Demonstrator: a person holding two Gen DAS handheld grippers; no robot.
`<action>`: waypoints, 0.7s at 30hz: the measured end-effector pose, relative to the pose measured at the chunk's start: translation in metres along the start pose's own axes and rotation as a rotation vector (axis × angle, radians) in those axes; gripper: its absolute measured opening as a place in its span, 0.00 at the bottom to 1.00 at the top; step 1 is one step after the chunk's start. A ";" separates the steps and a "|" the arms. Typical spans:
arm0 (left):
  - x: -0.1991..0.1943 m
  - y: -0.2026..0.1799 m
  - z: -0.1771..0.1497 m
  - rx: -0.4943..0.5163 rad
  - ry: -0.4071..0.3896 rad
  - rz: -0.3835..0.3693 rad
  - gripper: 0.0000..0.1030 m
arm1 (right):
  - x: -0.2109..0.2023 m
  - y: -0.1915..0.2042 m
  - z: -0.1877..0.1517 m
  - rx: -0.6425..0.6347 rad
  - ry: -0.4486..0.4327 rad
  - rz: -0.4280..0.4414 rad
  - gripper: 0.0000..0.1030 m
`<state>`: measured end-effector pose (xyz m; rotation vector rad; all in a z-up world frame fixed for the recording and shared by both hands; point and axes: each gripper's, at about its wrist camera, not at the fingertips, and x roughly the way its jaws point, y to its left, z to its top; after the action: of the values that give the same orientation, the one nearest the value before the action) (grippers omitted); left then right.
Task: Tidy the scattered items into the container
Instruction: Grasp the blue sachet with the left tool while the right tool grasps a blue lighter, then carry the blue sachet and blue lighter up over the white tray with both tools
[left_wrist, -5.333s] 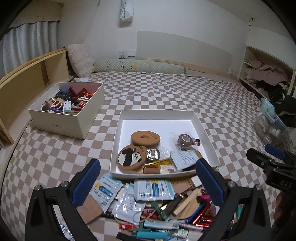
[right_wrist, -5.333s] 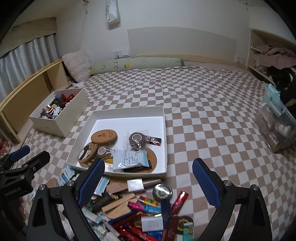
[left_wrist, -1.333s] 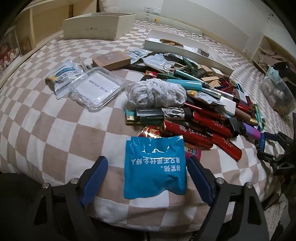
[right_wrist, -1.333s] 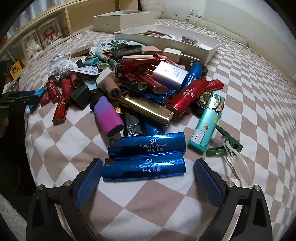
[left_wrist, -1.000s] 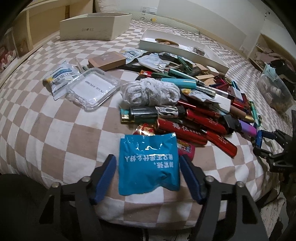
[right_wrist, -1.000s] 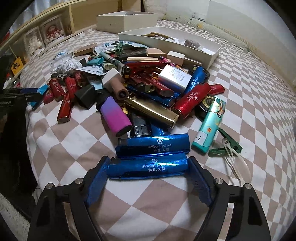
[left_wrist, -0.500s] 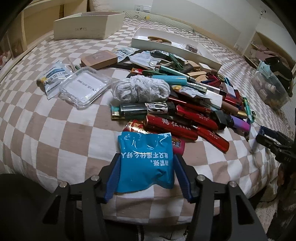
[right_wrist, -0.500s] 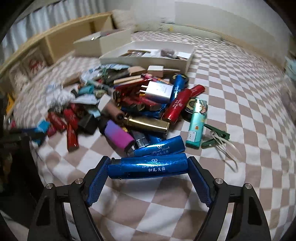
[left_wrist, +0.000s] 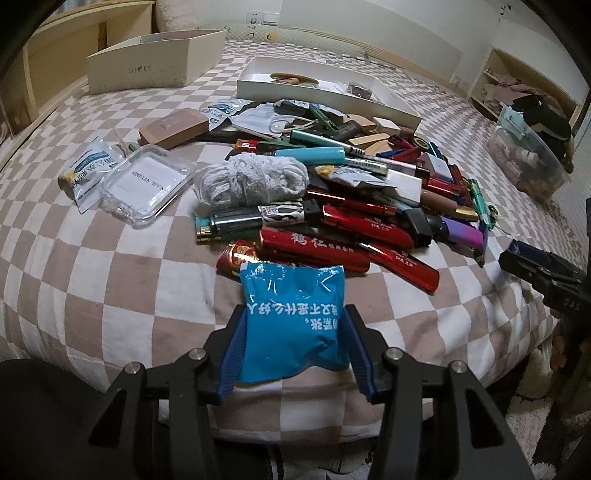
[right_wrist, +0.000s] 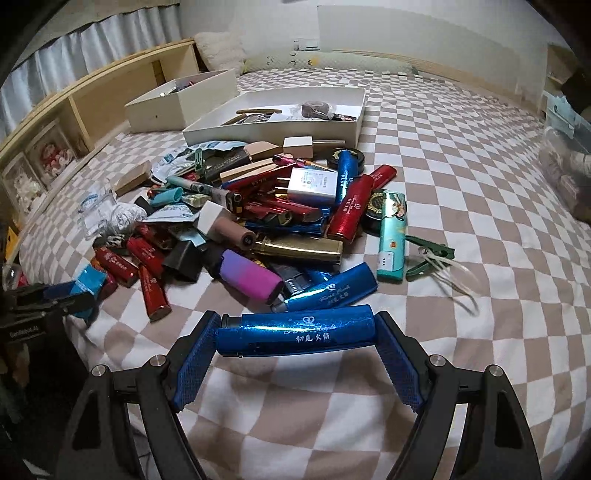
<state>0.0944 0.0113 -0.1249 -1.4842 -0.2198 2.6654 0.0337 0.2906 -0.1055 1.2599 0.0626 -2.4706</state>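
Both claws grip: left claw (left_wrist: 293, 349) packet (left_wrist: 291, 317), right claw (right_wrist: 295, 350) lighter (right_wrist: 295, 330).

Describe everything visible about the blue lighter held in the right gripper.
The blue lighter is a slim metallic bar with a glossy, glittery foil finish, a crown logo and white Chinese characters printed on its side, and a dark cap at its left end. It lies crosswise, roughly horizontal, clamped end to end by the right gripper, lifted above the checkered bedspread.
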 end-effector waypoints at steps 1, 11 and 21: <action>0.000 0.000 0.000 -0.002 -0.001 -0.005 0.48 | 0.000 0.001 0.000 0.006 0.000 0.002 0.81; -0.014 -0.003 0.008 -0.011 -0.031 -0.053 0.48 | 0.000 0.005 0.001 0.087 -0.003 0.040 0.81; -0.014 -0.011 0.020 0.006 -0.040 -0.080 0.48 | 0.000 0.021 0.003 0.065 -0.001 0.036 0.81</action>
<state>0.0852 0.0187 -0.1008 -1.3915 -0.2670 2.6320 0.0381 0.2703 -0.1011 1.2757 -0.0411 -2.4606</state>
